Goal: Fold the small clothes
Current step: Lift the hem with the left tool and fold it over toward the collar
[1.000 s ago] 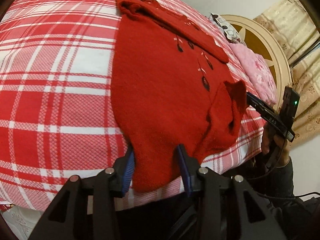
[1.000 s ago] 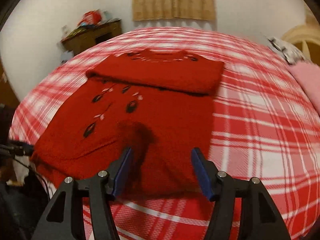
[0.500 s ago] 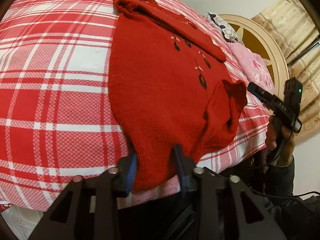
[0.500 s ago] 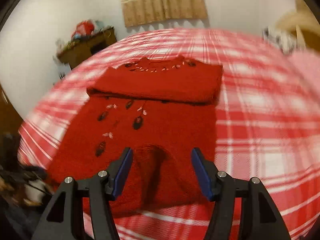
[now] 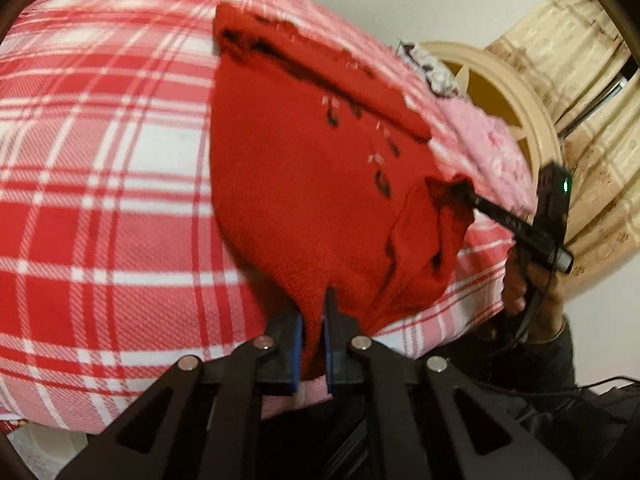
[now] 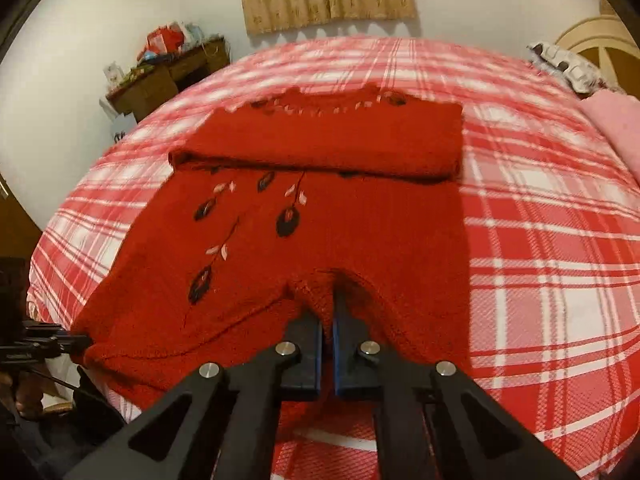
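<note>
The red sweater (image 6: 360, 216) is spread on the plaid bed (image 6: 552, 264). Its near hem is pinched by the left hand-held gripper (image 5: 313, 328). A bunched corner is clamped by the right hand-held gripper (image 6: 328, 320).

Sweater (image 5: 304, 184) hem where the left gripper (image 5: 312, 320) pinches it: hidden btwn the blue pads, can't see how much is caught. Same at the right gripper (image 6: 327, 320), knit bunches up over the tips. Far part of the sweater is folded over, so whatever's under the fold is covered. Far edge of the bed (image 6: 540, 240) is smeared w/ blur. Stuff on the far-left desk (image 6: 168, 76): too small and soft to make out. Headboard (image 5: 516, 92) partly behind the pink pillow (image 5: 492, 148). Person's body cut off at the lower right of the left wrist view.
</note>
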The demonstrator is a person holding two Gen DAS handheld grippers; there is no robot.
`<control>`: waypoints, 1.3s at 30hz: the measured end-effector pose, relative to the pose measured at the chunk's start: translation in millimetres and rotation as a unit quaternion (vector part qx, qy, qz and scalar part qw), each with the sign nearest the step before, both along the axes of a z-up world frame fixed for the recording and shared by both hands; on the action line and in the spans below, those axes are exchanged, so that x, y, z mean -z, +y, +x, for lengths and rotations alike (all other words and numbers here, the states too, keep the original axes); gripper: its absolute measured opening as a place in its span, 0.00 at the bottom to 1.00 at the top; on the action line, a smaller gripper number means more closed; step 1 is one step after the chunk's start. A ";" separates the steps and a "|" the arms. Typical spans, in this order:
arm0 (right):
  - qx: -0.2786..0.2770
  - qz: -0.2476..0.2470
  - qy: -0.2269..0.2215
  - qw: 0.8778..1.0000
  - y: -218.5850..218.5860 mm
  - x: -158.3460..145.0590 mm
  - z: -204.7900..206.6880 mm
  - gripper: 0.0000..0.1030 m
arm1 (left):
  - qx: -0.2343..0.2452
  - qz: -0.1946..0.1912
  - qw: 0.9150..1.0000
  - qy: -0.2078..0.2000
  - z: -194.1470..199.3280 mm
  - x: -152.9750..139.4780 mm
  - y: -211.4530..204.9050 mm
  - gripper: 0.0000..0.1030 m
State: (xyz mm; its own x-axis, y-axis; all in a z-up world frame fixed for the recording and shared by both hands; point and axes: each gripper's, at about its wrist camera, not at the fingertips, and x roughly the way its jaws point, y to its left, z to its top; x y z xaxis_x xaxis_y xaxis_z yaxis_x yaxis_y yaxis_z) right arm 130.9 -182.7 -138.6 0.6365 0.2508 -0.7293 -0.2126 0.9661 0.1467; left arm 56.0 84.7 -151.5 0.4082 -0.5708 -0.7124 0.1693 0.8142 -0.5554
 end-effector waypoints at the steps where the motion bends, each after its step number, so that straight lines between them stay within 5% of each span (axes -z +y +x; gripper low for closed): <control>1: 0.002 0.008 -0.021 1.000 -3.1 -9.6 -5.7 0.03 | -0.008 -0.002 1.000 -0.007 1.6 -4.1 5.2 0.08; 8: 0.030 0.033 -0.122 0.992 -23.7 -73.6 -12.7 0.03 | -0.048 -0.074 0.995 -0.051 37.9 -33.3 34.6 0.08; 21: 0.053 0.059 -0.185 0.980 -25.7 -133.6 28.9 0.03 | -0.089 -0.135 0.980 -0.116 122.2 -90.4 46.3 0.08; 31: 0.073 0.071 -0.201 0.974 -30.8 -153.7 69.1 0.03 | -0.125 -0.139 0.974 -0.130 181.0 -118.2 48.8 0.08; 39: 0.104 0.074 -0.170 0.977 -45.8 -143.4 137.1 0.03 | -0.114 -0.109 0.981 -0.117 247.9 -111.0 32.2 0.08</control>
State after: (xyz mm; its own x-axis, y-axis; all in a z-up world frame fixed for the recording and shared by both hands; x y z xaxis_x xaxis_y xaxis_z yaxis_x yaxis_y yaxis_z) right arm 268.0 -228.5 4.8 0.8844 0.1760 -0.4322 -0.0738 0.9672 0.2429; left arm 303.9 116.9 -40.5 0.6805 -0.5735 -0.4560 0.1395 0.7124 -0.6878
